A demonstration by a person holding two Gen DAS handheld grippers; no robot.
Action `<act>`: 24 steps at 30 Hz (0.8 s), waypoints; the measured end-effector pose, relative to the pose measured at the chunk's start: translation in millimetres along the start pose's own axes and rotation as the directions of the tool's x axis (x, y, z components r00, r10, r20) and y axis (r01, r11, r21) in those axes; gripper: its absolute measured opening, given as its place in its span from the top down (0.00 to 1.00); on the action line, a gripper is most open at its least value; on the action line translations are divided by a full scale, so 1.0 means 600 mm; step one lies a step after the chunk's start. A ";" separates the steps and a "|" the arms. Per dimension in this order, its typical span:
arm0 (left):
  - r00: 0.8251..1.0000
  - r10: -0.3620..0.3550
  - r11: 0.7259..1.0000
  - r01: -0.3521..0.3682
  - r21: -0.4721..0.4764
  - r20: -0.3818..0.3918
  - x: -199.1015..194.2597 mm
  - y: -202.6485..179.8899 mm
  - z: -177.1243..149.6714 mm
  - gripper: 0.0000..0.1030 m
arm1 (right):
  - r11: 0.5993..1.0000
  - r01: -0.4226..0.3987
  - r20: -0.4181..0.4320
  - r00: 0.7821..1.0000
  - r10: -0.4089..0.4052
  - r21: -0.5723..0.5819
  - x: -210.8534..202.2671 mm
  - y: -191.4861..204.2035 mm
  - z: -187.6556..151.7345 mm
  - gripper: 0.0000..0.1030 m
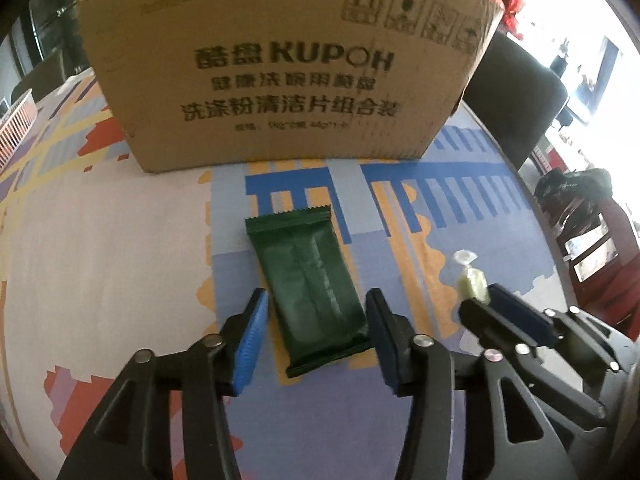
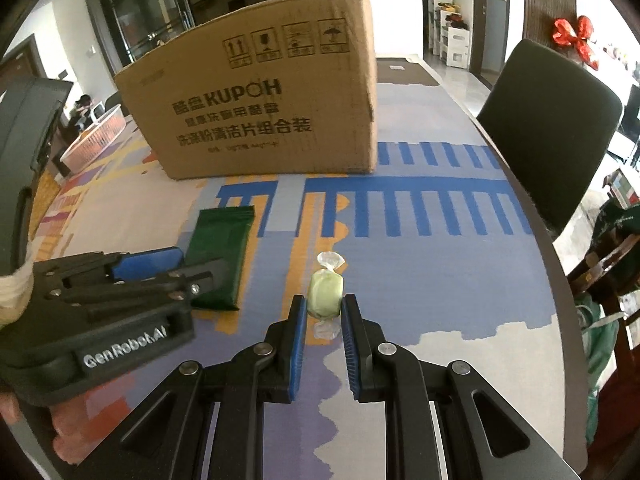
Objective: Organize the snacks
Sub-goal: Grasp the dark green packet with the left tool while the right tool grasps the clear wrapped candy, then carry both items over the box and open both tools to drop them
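Candy (image 2: 325,294) pale-green, twist-wrapped, pinched by right tongs (image 2: 323,312) | left tongs (image 1: 316,312) spread around packet (image 1: 310,288)

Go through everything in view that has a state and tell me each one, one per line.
Brown cardboard box: upright on the patterned table, top hidden.
Dark green foil snack packet: lying flat, sealed.
Pale green wrapped candy: pinched at its sides.
Left gripper: jaws astride the packet, pads not clearly pressing.
Right gripper: shut on the candy.
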State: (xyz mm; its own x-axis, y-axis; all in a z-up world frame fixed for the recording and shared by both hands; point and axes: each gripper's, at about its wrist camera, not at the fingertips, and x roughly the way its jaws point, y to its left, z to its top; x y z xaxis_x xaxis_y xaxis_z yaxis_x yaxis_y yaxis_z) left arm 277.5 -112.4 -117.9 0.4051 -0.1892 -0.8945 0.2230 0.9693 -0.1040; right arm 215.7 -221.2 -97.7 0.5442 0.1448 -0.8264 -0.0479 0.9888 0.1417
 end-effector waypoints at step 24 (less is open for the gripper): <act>0.995 -0.026 0.999 0.029 -0.028 0.099 -0.076 0.031 -0.017 0.57 | 1.000 -0.016 0.061 0.998 0.015 0.013 -0.041 0.005 0.015 0.82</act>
State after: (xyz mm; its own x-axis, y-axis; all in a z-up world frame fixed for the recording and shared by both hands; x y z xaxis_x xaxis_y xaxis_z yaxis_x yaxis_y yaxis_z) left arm 254.1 -84.0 -83.3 0.4852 -0.2293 -0.8438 0.2098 0.9674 -0.1422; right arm 209.5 -222.3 -71.9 0.5938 0.1567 -0.7892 -0.0452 0.9858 0.1617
